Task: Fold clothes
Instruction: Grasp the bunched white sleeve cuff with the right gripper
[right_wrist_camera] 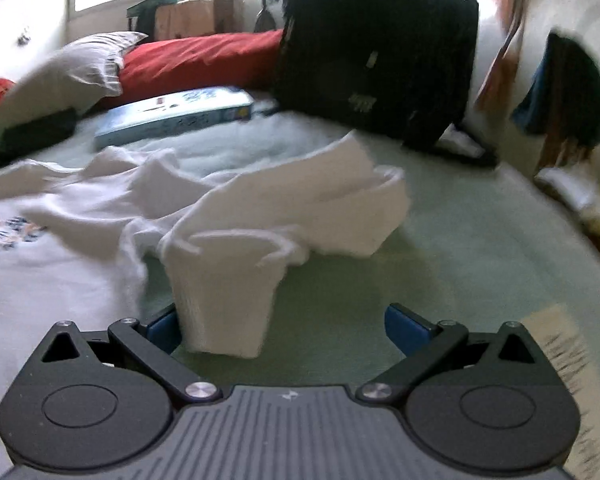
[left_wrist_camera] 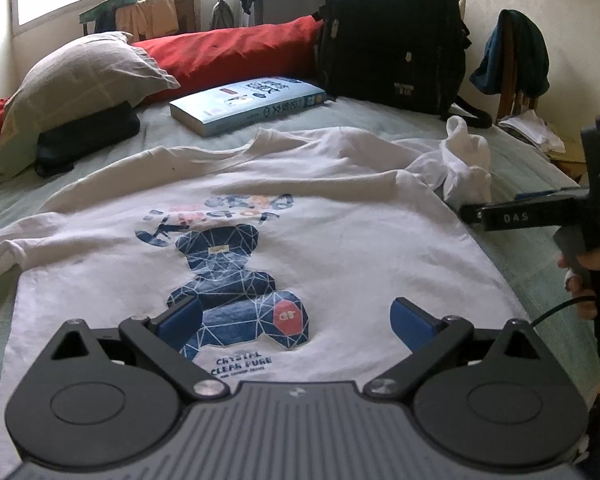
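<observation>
A white T-shirt (left_wrist_camera: 340, 232) with a blue bear print lies face up on the pale green bed (left_wrist_camera: 540, 272), collar toward the far side. My left gripper (left_wrist_camera: 296, 320) hovers open over its lower hem, nothing between the blue pads. The shirt's right sleeve (right_wrist_camera: 260, 216) is bunched and crumpled. My right gripper (right_wrist_camera: 284, 328) is open, its jaws wide apart, with the sleeve's cuff (right_wrist_camera: 224, 304) standing between them by the left pad. In the left wrist view the right gripper (left_wrist_camera: 472, 214) reaches in from the right, beside the crumpled sleeve (left_wrist_camera: 464, 160), held by a hand (left_wrist_camera: 584, 280).
A light blue book (left_wrist_camera: 248, 104) lies beyond the collar. A black backpack (left_wrist_camera: 392, 36) stands at the back, with a red pillow (left_wrist_camera: 228, 52), a pale pillow (left_wrist_camera: 76, 84) and a black pouch (left_wrist_camera: 84, 132) to the left. A chair with clothes (left_wrist_camera: 512, 56) stands at the right.
</observation>
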`<state>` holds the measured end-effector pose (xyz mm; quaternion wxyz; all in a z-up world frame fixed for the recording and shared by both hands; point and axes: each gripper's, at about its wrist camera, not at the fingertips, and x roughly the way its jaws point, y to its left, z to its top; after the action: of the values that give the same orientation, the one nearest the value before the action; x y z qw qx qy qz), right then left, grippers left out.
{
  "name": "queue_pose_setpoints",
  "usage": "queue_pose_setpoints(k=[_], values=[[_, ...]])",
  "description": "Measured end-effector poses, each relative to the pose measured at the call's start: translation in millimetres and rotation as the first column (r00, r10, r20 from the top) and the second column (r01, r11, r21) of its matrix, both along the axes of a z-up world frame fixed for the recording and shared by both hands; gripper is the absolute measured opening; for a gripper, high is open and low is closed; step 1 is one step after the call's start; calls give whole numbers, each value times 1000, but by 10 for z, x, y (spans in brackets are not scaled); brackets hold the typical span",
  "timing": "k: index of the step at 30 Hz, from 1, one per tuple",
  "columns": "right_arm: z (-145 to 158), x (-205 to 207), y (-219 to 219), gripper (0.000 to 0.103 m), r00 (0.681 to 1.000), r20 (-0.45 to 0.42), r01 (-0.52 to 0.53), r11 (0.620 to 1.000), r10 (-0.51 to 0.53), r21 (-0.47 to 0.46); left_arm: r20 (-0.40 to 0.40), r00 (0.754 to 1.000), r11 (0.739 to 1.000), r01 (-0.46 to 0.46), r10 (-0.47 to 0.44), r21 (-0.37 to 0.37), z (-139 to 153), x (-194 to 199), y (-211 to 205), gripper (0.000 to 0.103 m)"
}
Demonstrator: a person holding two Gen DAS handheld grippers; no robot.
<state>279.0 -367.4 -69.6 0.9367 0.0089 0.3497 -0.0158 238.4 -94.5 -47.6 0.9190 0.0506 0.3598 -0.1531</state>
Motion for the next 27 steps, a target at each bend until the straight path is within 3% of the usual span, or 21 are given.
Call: queue_pose_setpoints(k=[4,8,12,14,17,21,23,27], values=[[-42,28,65,103,999,30,27,995,-24,-92,3,1000,1000,9,-9,10,1,-19,-11,100],[26,-76,-66,103,996,58,71,994,-66,-86,5,1000,1000,0,0,3,14,-23,15,100],[54,-204,-19,102,997,82,15,989,-3,-144,-4,1000,1000,14,-14,9,-14,-35,-32,100],[-12,-217,137,101,996,75,-29,973,48,-228,-3,1000,1000,21,-21,12,-15,-48,-45,100],[-100,-227,372,99,992,80,-61,932,96,-358,7,1000,1000,17,-17,18,6,-65,-30,100],[-2,-229,475,98,987,71,-94,881,143,-463,8,1000,1000,-9,9,17,12,-51,42,100],[6,-245,521,97,983,60,-111,823,174,-558,3,1000,1000,-15,15,12,-1,-44,66,100],[-119,-261,685,83,964,-10,-194,683,264,-705,-3,1000,1000,-5,5,6,-28,-51,56,100]])
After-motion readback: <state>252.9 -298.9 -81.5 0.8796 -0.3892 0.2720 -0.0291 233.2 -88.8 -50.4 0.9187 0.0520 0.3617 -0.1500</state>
